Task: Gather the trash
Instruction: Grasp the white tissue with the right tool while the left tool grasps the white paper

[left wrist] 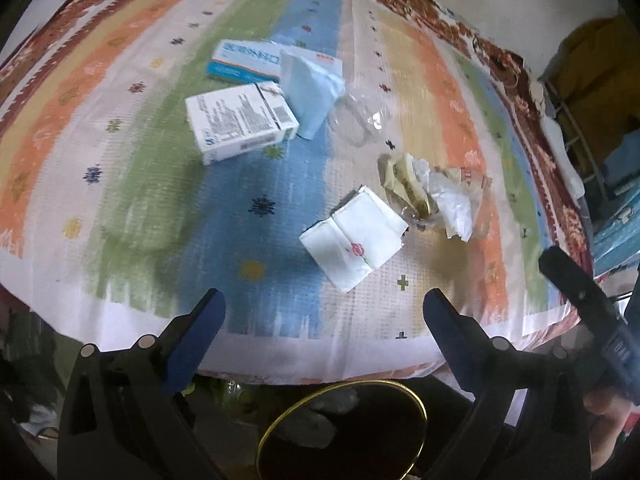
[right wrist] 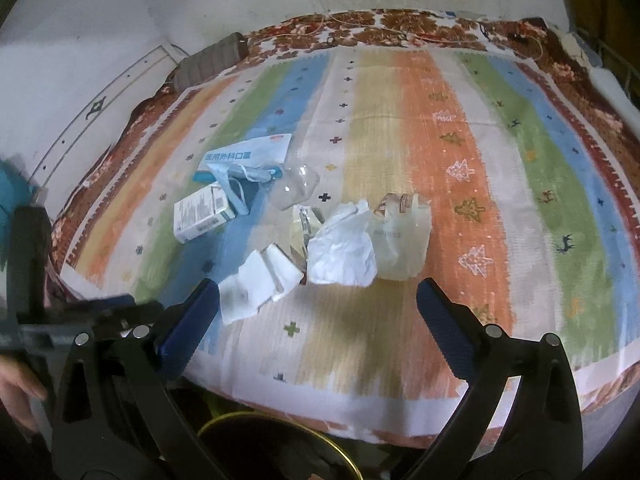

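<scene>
Left tongs (left wrist: 324, 308): spread wide, nothing held; hung over the near edge of the worktop (left wrist: 260, 336), above the bin (left wrist: 280, 420).
Right tongs (right wrist: 318, 300): spread wide, nothing held; aimed at the tissue (right wrist: 344, 248).
Trash: gathered mid-worktop on the striped cloth (right wrist: 420, 120). A folded napkin (left wrist: 352, 236) lies nearest the left tongs; a crumpled wrapper (left wrist: 408, 184) and the tissue touch just beyond it, with a clear bag (right wrist: 400, 240) beside them.
Further trash: a white box (left wrist: 240, 120), a blue-and-white box (left wrist: 240, 60), a blue mask (left wrist: 308, 92) leaning across both, and a clear plastic piece (left wrist: 360, 120) just beside the mask.
Bin: dark, gold-rimmed, below the near edge; some pale trash appears to lie in it.
Risk, grasp: thin paper and film lie flat on the cloth, so a closing pinch is judged likely to catch the cloth too, or to slip off.
Risk, neighbours: the tissue, wrapper and bag touch; lifting one could drag another off the edge, beside the bin.
Risk, tongs: the two tools are close together, each seen at the other view's margin; reaching for the same pile could bring them into collision.
Obstruction: the mask's loops lie over the boxes, so these are judged hard to lift singly.
</scene>
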{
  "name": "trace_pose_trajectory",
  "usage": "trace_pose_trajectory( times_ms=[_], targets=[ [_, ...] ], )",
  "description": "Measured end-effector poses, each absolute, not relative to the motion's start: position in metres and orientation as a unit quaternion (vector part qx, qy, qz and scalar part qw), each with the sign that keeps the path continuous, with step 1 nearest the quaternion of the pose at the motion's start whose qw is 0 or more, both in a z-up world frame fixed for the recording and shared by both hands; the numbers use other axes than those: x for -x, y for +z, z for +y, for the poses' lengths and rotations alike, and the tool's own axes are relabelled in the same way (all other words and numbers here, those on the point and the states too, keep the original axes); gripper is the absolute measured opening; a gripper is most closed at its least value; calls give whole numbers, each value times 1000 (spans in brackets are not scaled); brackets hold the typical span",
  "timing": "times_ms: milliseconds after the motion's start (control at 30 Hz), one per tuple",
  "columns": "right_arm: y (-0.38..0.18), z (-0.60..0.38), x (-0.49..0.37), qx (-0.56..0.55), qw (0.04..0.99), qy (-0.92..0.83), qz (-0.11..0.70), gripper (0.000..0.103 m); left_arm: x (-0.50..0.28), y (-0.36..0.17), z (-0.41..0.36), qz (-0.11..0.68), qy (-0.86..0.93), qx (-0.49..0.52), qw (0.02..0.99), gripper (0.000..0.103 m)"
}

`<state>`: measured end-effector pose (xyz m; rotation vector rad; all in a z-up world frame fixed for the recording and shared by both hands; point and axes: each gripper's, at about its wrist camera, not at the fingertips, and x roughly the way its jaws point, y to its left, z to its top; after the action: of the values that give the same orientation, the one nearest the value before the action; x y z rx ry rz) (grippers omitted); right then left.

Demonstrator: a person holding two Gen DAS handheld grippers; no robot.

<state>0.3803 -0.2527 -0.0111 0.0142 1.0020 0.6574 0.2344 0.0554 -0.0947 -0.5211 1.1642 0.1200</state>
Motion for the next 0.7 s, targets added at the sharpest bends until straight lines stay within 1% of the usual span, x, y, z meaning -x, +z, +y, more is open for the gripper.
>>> trace_pose_trajectory(
  times_ms=[167,200,233,300,400,467,533,600,633,667,700],
  targets=[
    [-25,-244,-395,-12,818,303,489,92,-242,-112,50,552,46,258,792,95],
    [-29,-242,-398,-12,817,300,492,92,-243,-115,50,553,47,256,792,90],
    [-33,-240,-401,-12,815,299,496,90,-244,-117,48,553,45,250,793,87],
    [-40,-238,-408,-16,811,296,504,88,-245,-120,47,551,51,230,801,87],
    [-49,-234,-418,-25,807,291,513,84,-247,-123,54,542,52,254,799,85],
    [-51,-227,-422,-9,808,291,513,79,-250,-126,56,536,53,267,799,83],
    [-51,-221,-423,2,808,295,509,79,-255,-129,55,536,53,264,800,79],
    [-53,-216,-426,9,808,295,510,77,-260,-135,52,540,52,260,799,71],
    [-55,-215,-428,12,808,291,511,73,-263,-137,51,543,54,255,798,66],
    [-57,-214,-430,15,808,288,513,68,-266,-141,49,545,56,250,798,64],
    [-61,-212,-433,17,807,287,517,66,-269,-144,48,545,56,250,798,60]
  ],
)
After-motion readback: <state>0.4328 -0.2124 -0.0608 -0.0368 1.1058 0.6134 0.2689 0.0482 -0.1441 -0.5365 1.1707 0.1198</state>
